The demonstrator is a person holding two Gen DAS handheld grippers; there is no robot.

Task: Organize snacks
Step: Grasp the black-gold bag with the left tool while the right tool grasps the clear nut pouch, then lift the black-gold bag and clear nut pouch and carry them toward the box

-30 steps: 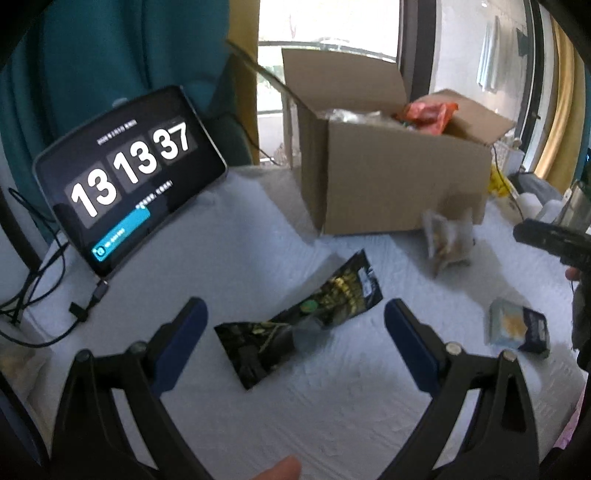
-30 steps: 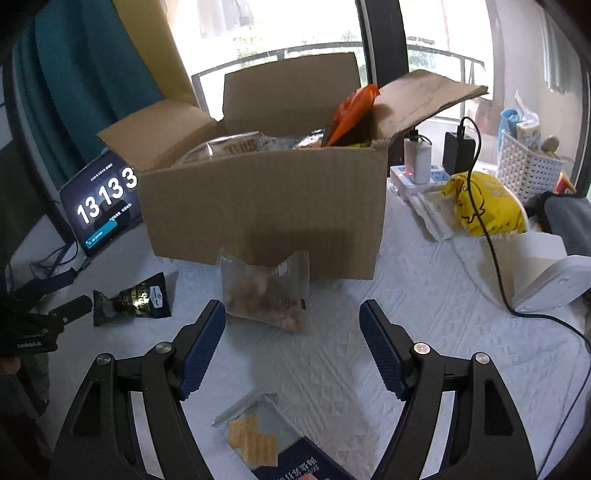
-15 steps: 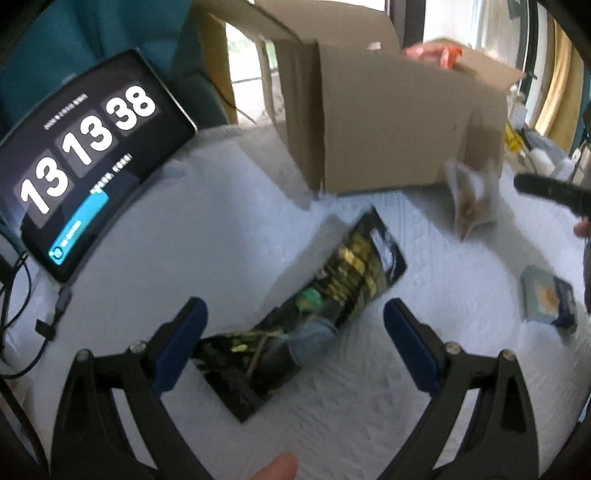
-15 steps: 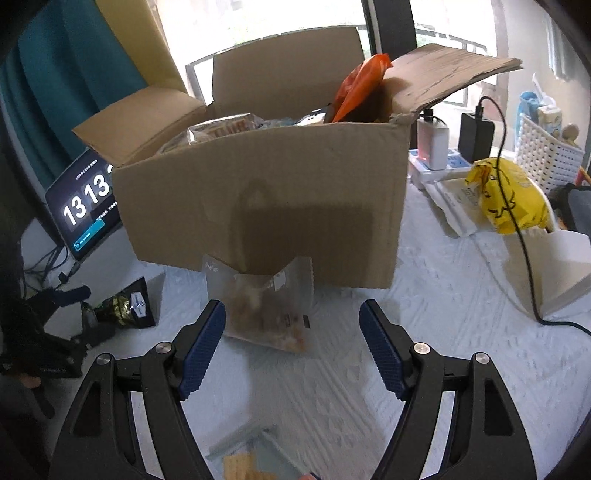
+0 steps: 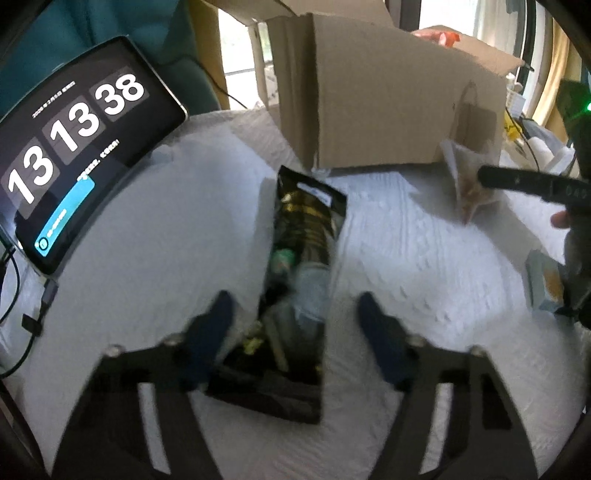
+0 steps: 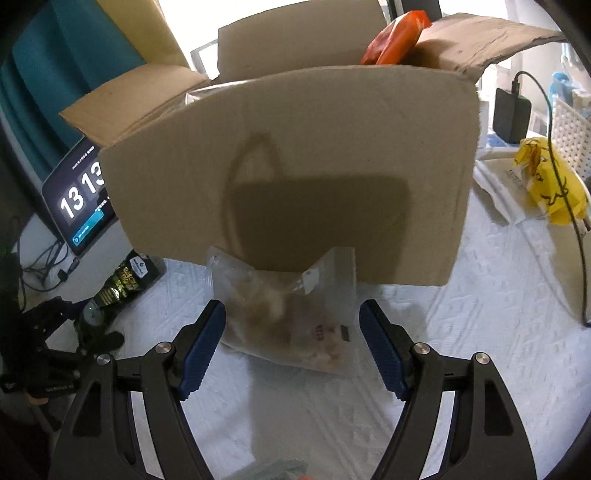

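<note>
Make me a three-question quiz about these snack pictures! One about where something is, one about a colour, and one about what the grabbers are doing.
1. Where is the clear bag?
A. inside the box
B. on the cloth, against the box front
C. on the tablet

2. What colour is the packet poking out of the box?
A. orange
B. purple
C. white

3. How is the left gripper?
A. shut on the black bag
B. open, a finger on each side of the black bag
C. holding the tablet

Answers: 1 B, the bag leans at the box's base. 2 A, orange shows above the rim. 3 B, gaps show beside the black bag.
</note>
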